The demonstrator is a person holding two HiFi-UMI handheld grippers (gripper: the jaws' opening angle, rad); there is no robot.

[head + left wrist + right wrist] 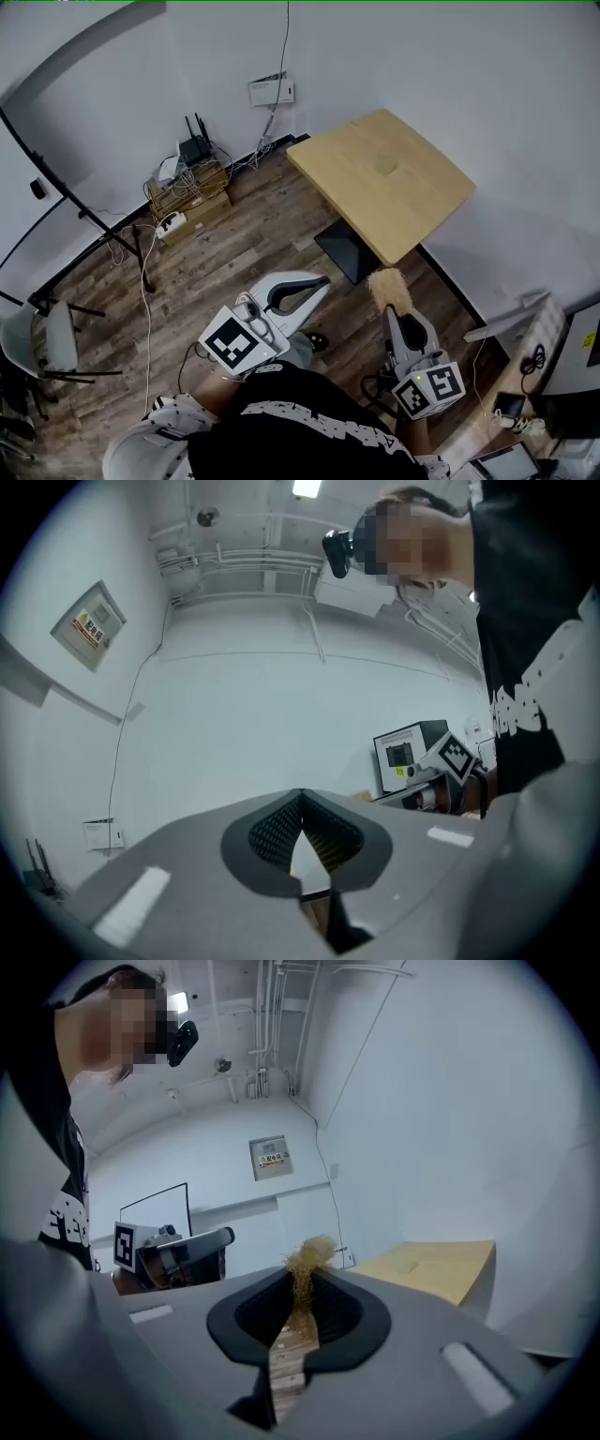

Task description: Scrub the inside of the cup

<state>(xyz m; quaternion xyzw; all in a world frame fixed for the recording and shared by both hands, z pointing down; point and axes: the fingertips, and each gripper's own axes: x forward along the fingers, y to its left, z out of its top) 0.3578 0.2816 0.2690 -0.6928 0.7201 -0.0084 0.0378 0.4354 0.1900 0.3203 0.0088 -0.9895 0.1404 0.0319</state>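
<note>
Near one table (417, 202), left gripper (321, 281) empty, right gripper (399, 314) around one brush (388, 285).

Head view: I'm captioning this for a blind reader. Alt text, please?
Seen from above, a person holds a grey two-jaw gripper in each hand: the right gripper clamps a tan-bristled brush, the left gripper is shut and empty. A light wooden table stands ahead.

The head view looks steeply down from above the person onto the floor (234, 253), with the left gripper (322, 281) and right gripper (391, 314) near and the table (384, 183) far right. Each gripper view sits close behind its own jaws and looks level along them. The left one catches the right gripper's marker cube (457, 755) at its right, and the right one catches the left gripper at its left and shares the table with the head view.
</note>
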